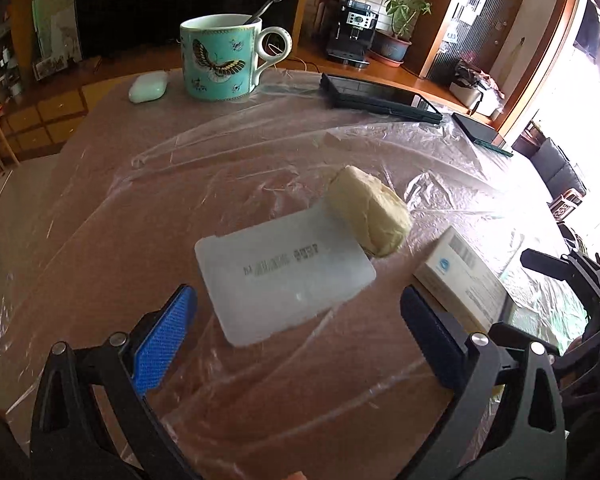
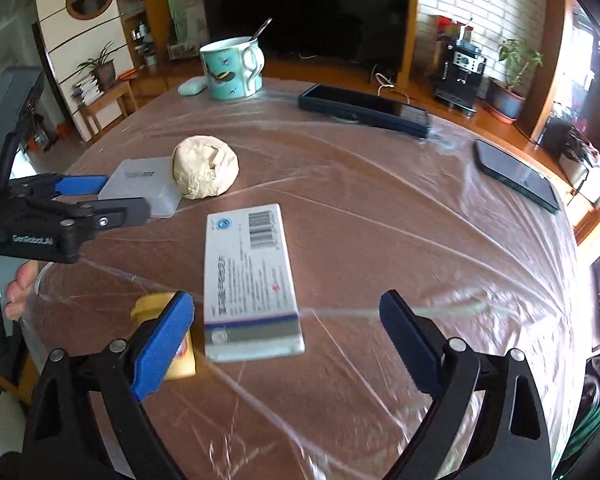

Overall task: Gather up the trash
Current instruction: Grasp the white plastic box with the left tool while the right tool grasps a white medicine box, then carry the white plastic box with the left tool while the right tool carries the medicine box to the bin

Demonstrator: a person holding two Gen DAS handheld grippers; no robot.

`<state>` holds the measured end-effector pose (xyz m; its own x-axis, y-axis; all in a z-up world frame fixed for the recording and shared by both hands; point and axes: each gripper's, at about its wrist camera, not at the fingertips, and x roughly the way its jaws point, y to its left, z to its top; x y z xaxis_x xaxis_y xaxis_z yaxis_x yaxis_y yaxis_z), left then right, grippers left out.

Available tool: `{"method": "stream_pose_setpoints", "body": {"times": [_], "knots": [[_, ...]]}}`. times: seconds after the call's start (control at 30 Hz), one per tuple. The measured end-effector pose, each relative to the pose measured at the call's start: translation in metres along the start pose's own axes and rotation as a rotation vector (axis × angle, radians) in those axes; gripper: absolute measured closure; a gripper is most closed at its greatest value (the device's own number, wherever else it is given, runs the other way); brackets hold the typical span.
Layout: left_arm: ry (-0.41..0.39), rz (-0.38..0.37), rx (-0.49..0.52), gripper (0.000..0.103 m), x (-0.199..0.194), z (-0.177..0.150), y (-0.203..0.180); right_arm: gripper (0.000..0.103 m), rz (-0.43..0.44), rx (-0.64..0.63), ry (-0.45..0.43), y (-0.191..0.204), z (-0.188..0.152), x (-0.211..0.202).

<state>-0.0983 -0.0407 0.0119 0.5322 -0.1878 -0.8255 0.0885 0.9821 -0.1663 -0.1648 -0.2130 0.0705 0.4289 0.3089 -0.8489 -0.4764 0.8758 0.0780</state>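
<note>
Landmark: white medicine box [image 2: 252, 284], lying flat on the film-covered round surface [image 2: 380, 216].

- White medicine box: long axis runs away from the right wrist camera, leaning slightly left; barcode at its far end, blue round logo at the far left corner, a line of blue characters along its left face, too blurred to read. Bare film lies to its right as far as the surface's edge.
- Yellow small container [image 2: 168, 340]: just left of the box's near end, partly hidden behind the right claw's blue pad.
- Crumpled cream paper ball [image 2: 205, 168]: beyond the box, touching the tray.
- Translucent white plastic tray [image 1: 284, 284]: beyond and left of the box; grey embossed characters, only partly legible. Long axis diagonal in the left wrist view.
- Butterfly mug [image 1: 220, 58] with spoon [image 1: 265, 9], and pale green earbud case [image 1: 148, 86]: far beyond the box, near the far edge.
- Dark tablet [image 2: 364, 110] and black phone [image 2: 516, 176]: beyond and right of the box.
- Left claw [image 1: 298, 306]: spread wide, hovering at the tray's near end; housing reads "GenRobot.AI".
- Right claw [image 2: 286, 318]: spread wide, the box's near end between its pads, no contact seen.
</note>
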Motion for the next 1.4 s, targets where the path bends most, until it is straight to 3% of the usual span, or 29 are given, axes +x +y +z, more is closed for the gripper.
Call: {"method": "stream_pose_setpoints", "body": {"times": [0.17, 0.37, 0.53, 0.6, 0.87, 0.97, 1.27, 1.4], "knots": [[0.006, 0.012, 0.011, 0.002, 0.009, 0.005, -0.004, 0.016, 0.069, 0.029, 0.053, 0.001, 0.013, 0.020], [0.034, 0.022, 0.018, 0.002, 0.018, 0.011, -0.001, 0.018, -0.002, -0.028, 0.087, 0.008, 0.022, 0.032], [0.058, 0.077, 0.090, 0.004, 0.021, 0.009, -0.003, 0.049, -0.019, -0.036, 0.068, 0.004, 0.022, 0.027], [0.058, 0.081, 0.115, 0.007, 0.021, 0.009, -0.005, 0.052, -0.018, -0.037, 0.063, 0.003, 0.022, 0.026], [0.047, 0.062, 0.144, 0.014, 0.016, 0.006, -0.006, 0.053, -0.022, -0.045, 0.057, 0.004, 0.018, 0.024], [0.045, 0.023, 0.127, 0.014, 0.010, 0.004, -0.002, 0.052, -0.023, -0.041, 0.063, 0.003, 0.018, 0.026], [0.056, 0.090, 0.093, 0.013, 0.023, 0.018, -0.010, 0.052, -0.023, -0.045, 0.063, 0.007, 0.023, 0.030], [0.049, 0.068, 0.113, 0.019, 0.021, 0.017, -0.010, 0.053, -0.016, -0.041, 0.058, 0.006, 0.022, 0.030]]}}
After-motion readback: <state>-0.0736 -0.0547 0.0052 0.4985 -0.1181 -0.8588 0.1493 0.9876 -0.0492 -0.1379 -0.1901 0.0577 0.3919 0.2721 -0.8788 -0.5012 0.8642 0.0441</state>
